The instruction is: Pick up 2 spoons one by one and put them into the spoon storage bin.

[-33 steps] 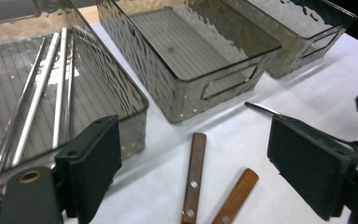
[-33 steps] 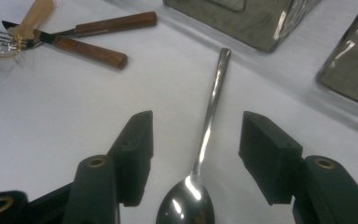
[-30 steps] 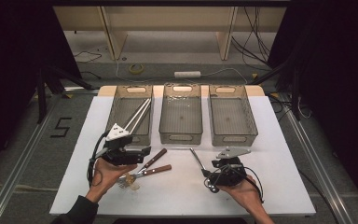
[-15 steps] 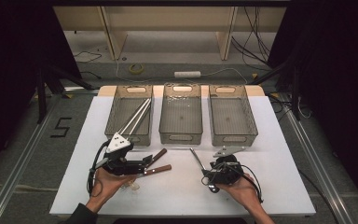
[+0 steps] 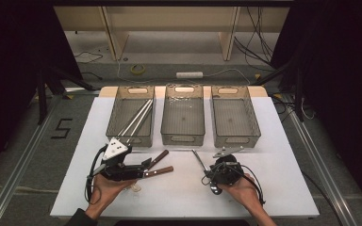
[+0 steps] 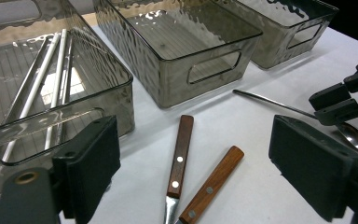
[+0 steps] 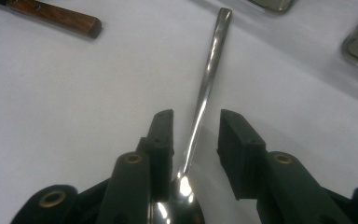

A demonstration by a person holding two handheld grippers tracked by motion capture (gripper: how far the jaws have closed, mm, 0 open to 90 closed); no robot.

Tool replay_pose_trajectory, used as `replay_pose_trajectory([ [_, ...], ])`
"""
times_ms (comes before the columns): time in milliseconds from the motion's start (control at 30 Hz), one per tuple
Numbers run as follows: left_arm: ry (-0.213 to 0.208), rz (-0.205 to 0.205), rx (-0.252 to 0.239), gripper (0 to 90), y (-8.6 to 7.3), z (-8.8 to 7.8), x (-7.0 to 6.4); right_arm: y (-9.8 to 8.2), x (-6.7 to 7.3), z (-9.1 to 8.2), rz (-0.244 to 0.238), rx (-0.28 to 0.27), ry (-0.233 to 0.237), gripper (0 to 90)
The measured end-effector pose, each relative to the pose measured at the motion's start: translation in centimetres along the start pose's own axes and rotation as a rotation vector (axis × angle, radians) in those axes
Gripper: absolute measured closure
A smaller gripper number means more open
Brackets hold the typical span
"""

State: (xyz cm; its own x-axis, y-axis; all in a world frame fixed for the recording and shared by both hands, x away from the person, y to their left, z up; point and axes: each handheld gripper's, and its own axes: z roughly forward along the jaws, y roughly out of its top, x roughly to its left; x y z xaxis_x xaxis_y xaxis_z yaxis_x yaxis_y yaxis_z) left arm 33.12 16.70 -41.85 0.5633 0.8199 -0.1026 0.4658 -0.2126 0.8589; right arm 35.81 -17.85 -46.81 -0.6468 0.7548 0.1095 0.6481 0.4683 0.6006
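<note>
Right gripper (image 7: pixel 191 135) straddles spoon (image 7: pixel 205 93) handle pointing to 12 o'clock, jaws just closing, not yet clamped. Left gripper (image 6: pixel 191 163) gapes over two wooden-handled knives (image 6: pixel 179 156), unclenched.

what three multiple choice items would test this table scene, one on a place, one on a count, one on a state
1. Where do the long white sticks lie?
A. in the left smoked-plastic bin
B. in the middle bin
C. on the white table

2. How many wooden-handled utensils lie on the white table?
A. one
B. two
C. four

3. How does the right gripper stand to the shiny metal spoon?
A. far from it
B. clamped, lifting it
C. jaws either side of the neck, a gap on the right side

Answers: 1 A, the high view shows them slanted inside that bin. 2 B, the left gripper view shows two brown handles side by side. 3 C, the right gripper view shows the spoon flat between jaws that have just been closing.
</note>
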Motion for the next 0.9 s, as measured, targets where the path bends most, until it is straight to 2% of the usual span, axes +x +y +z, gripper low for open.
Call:
replay_pose_trajectory([
  [333, -0.002, 0.002, -0.003, 15.9, -0.48, -0.39, -0.12, -0.11, 0.33, 0.86, -0.024, 0.055, -0.008, 75.7],
  [400, -0.002, -0.001, -0.002, 15.9, -0.54, -0.37, -0.2, -0.09, 0.41, 0.93, -0.038, 0.055, -0.017, 77.8],
  [533, 0.001, 0.002, 0.002, 15.9, -0.57, -0.34, -0.16, -0.04, 0.27, 0.82, -0.031, 0.049, -0.024, 81.4],
  [633, 0.004, 0.001, 0.001, 15.9, -0.56, -0.34, -0.08, 0.03, 0.11, 0.49, -0.022, 0.036, -0.042, 88.7],
  [900, 0.003, 0.002, 0.002, 16.0, -0.55, -0.36, -0.09, 0.19, -0.13, 0.34, -0.026, 0.037, -0.047, 90.0],
])
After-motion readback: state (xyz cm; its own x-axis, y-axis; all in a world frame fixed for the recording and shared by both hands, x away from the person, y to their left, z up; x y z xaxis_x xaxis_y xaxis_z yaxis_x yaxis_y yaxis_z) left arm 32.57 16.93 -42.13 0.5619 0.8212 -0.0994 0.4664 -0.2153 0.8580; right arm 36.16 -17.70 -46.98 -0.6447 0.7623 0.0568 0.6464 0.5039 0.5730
